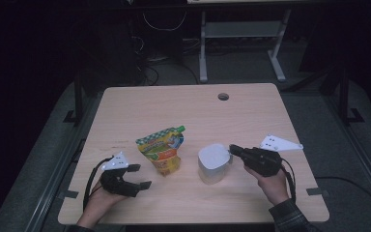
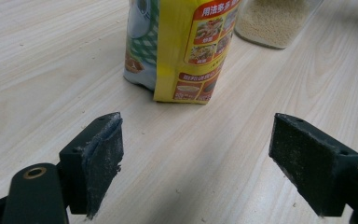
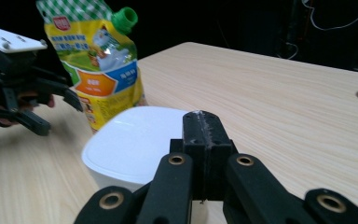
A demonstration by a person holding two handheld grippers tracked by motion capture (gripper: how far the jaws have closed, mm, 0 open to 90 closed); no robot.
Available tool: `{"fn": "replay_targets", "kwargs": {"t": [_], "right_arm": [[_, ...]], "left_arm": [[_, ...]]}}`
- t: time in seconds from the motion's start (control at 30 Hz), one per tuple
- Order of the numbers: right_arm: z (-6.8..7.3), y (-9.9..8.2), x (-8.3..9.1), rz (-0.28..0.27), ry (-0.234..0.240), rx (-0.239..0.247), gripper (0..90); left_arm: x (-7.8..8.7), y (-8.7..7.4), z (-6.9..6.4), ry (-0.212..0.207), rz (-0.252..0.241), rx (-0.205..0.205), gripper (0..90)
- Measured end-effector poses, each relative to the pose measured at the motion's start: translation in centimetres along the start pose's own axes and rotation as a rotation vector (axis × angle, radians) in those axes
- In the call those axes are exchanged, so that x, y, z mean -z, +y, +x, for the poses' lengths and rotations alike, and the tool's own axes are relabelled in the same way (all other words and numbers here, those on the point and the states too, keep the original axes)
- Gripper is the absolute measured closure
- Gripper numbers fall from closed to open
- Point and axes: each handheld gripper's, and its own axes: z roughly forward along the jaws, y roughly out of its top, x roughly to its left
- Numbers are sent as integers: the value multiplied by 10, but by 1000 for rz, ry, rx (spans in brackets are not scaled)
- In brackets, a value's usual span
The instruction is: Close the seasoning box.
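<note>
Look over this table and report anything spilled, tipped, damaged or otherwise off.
Nothing stands out. The spouted pouch stands upright with its green cap on, and the white-lidded container beside it sits level, grains inside. The left claw hangs open short of the pouch; the right claw is shut at the lid's edge. Only faint crumbs dot the table.

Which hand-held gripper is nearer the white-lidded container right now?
Right. The right hand-held gripper, jaws shut, sits at the white-lidded container's rim. The left hand-held gripper waits open beyond the spouted pouch.

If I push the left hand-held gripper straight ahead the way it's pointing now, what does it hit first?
Most likely the yellow spouted pouch: it stands directly ahead of the left hand-held gripper, between its open jaws' line. The clear container sits farther back.
</note>
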Motion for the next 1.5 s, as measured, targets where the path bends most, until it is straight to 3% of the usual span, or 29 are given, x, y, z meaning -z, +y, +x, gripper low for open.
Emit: {"fn": "replay_targets", "kwargs": {"t": [0.47,0.87,1.1,1.27,1.5], "right_arm": [[-19,-19,15,43,-94,10,883],[-41,-38,22,89,-186,-9,627],[-46,-45,15,143,-203,-12,462],[-50,-52,7,184,-211,-27,287],[-51,-54,3,202,-220,-21,226]], "left_arm": [[0,-1,0,5,6,-1,180],[-2,-2,0,4,15,-3,182],[-4,-3,1,-2,22,-6,182],[-5,-4,1,2,27,-5,181],[-5,-4,2,6,26,-6,179]]}}
